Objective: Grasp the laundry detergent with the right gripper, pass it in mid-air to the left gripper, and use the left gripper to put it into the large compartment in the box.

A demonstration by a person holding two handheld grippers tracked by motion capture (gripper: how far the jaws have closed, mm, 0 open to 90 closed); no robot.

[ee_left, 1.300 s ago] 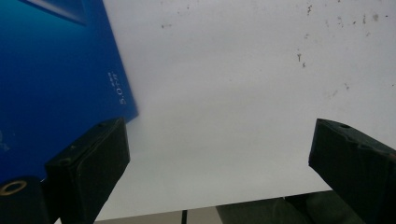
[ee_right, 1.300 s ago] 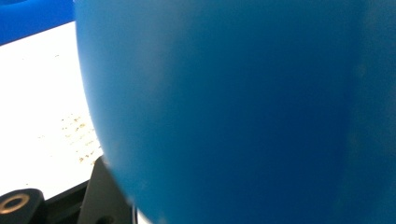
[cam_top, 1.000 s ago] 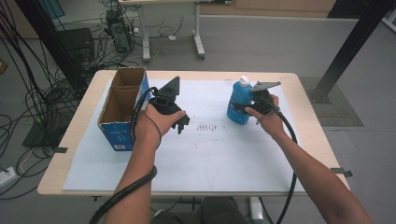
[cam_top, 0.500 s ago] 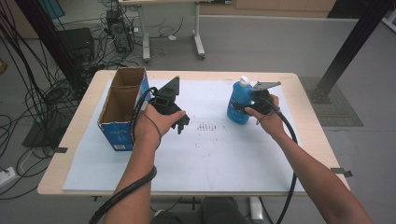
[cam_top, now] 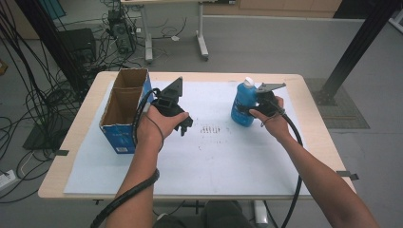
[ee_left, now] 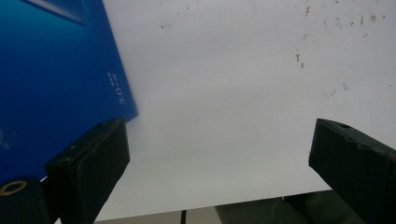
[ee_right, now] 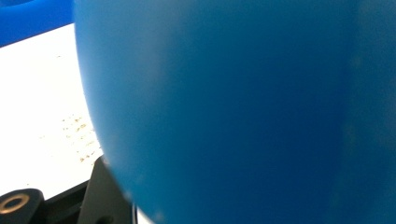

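High view overhead, facing forward-down; tongs views close, sharing white mat point(cam_top: 223, 147) and blue box point(ee_left: 51, 84).

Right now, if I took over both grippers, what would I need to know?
Right gripper: shut on the blue bottle, which stands upright with its white cap on, at the right of the white mat.
Left gripper: open, holding nothing, over the mat beside the open cardboard box.
Done: bottle gripped.
Left, probably: carry the bottle across and put it in the box, which looks empty.

Grey floor point(cam_top: 266, 42) — cables point(cam_top: 28, 95), second table's legs point(cam_top: 202, 33).
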